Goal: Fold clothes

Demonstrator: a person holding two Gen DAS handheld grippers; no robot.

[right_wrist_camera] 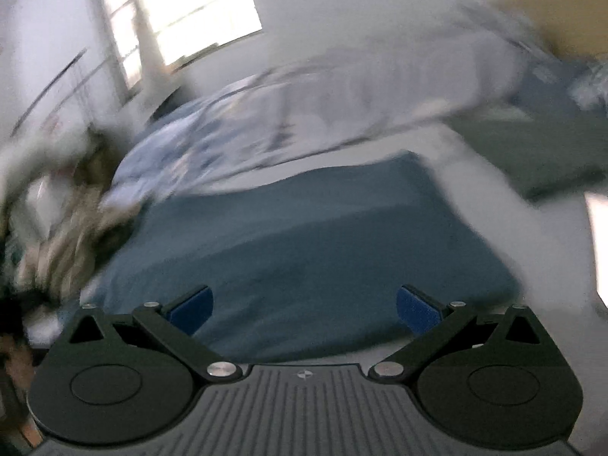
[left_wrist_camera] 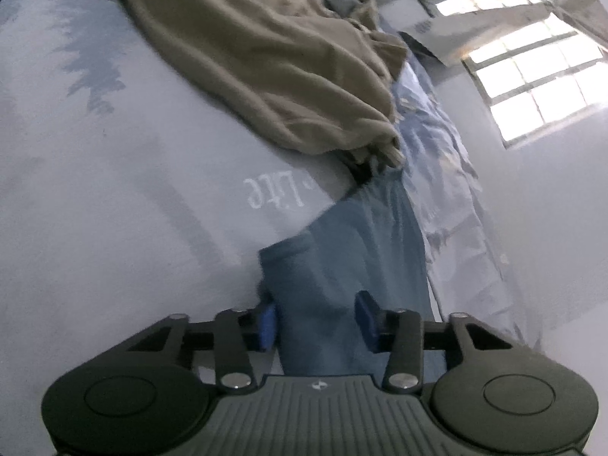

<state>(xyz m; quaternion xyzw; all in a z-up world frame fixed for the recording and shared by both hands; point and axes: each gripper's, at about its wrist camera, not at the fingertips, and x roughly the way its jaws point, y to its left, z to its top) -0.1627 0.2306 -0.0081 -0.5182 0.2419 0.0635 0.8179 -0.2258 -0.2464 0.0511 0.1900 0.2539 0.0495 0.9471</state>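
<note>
A folded blue garment [right_wrist_camera: 304, 243] lies flat on the pale grey bed sheet [left_wrist_camera: 95, 190]. My right gripper [right_wrist_camera: 304, 309] is open, its blue pads wide apart just above the garment's near edge. In the left wrist view the same blue cloth [left_wrist_camera: 342, 258] runs between the pads of my left gripper [left_wrist_camera: 317, 321], which stands partly open around it without pinching it. A crumpled tan garment [left_wrist_camera: 273, 57] lies further up the bed. The right wrist view is blurred by motion.
A pale blue patterned quilt [left_wrist_camera: 444, 174] lies bunched beside the blue garment, also in the right wrist view [right_wrist_camera: 212, 140]. A dark folded cloth [right_wrist_camera: 532, 155] sits at the right. A bright window [left_wrist_camera: 532, 64] is in the wall behind.
</note>
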